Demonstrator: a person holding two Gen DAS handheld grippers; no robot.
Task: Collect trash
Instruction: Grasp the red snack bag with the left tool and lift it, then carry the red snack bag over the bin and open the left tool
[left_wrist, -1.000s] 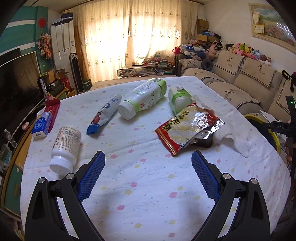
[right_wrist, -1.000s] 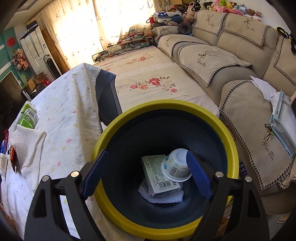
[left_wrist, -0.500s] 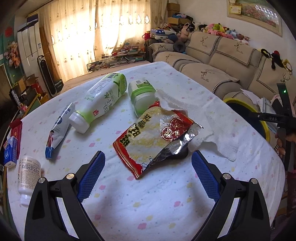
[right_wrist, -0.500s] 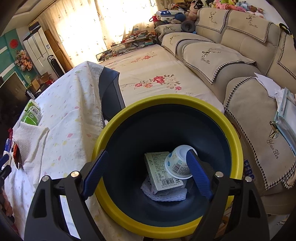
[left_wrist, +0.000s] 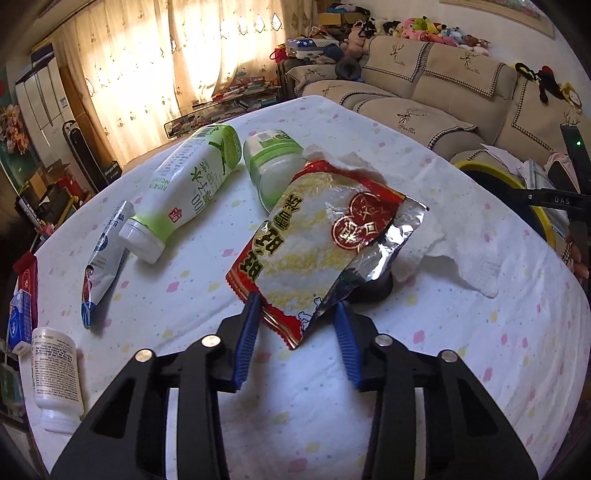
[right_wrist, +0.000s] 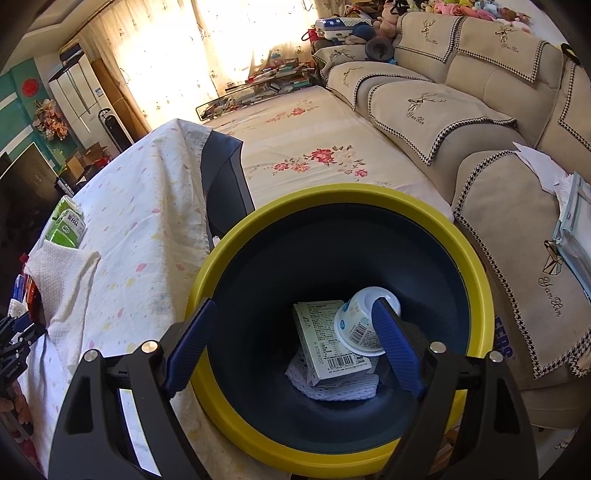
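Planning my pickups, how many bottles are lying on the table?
3: a tall green bottle at the far side, a short green one beside it, a white one at the near left edge. More may be hidden.

Dark object (left_wrist: 373, 290) under snack wrapper (left_wrist: 317, 251), unidentifiable

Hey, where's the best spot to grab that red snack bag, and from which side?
Probably pinch the snack bag at its flat sealed near edge, coming from the camera side, where the left gripper already straddles it. The far torn end is crumpled foil lying over the paper towel.
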